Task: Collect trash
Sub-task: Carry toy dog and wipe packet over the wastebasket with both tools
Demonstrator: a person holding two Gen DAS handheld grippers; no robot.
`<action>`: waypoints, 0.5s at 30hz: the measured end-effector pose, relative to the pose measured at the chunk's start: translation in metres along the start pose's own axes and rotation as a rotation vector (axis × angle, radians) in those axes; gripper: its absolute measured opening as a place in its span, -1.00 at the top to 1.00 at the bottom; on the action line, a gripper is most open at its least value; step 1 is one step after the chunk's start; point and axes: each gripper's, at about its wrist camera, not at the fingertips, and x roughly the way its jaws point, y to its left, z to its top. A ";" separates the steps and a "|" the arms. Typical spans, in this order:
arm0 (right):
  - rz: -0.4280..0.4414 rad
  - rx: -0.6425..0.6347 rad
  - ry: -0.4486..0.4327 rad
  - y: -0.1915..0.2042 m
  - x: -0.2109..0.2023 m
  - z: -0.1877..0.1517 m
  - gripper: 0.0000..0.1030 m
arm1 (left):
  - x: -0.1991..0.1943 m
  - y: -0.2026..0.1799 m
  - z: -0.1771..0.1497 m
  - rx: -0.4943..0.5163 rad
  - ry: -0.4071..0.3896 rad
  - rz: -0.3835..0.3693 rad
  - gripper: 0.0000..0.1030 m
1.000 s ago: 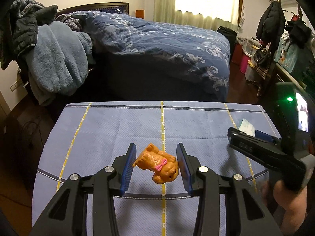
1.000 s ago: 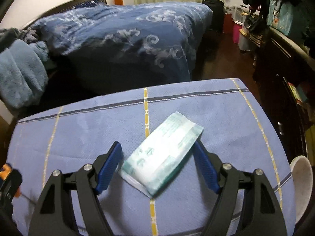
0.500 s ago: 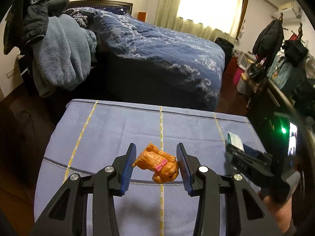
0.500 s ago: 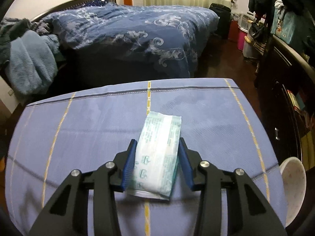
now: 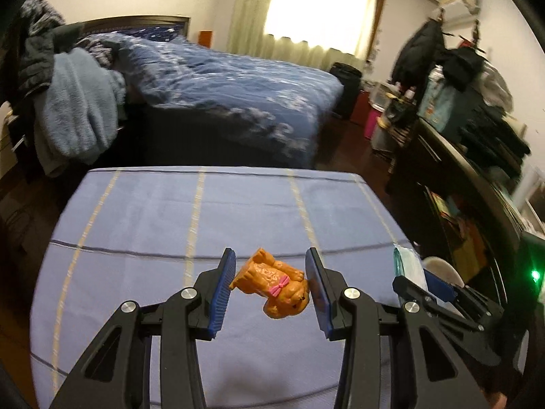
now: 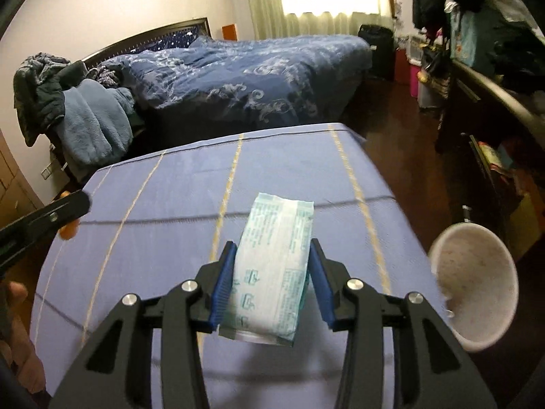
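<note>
Carrying both finds off the blue checked tablecloth (image 5: 143, 225), the person has the pick-up done and the drop-off still ahead. The left gripper (image 5: 269, 284) pinches an orange toy dog (image 5: 272, 286) with a pink bow; the right gripper (image 6: 272, 283) is clamped on a pale green tissue pack (image 6: 274, 266), both lifted clear of the cloth. A white bin (image 6: 475, 283) waits low at the table's right edge, likely the destination. Only the right wrist view shows its open mouth; the left view shows little but a sliver of rim.
</note>
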 end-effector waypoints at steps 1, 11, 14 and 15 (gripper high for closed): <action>-0.003 0.003 -0.009 -0.003 -0.007 -0.005 0.15 | -0.002 -0.006 -0.003 0.008 -0.001 -0.004 0.17; -0.011 0.049 -0.076 -0.045 -0.075 -0.046 0.15 | -0.012 -0.072 -0.020 0.102 0.002 -0.054 0.17; -0.022 0.063 -0.095 -0.057 -0.088 -0.050 0.15 | -0.013 -0.090 -0.023 0.124 0.002 -0.079 0.17; -0.026 0.069 -0.103 -0.061 -0.093 -0.053 0.15 | -0.012 -0.095 -0.023 0.131 0.003 -0.087 0.17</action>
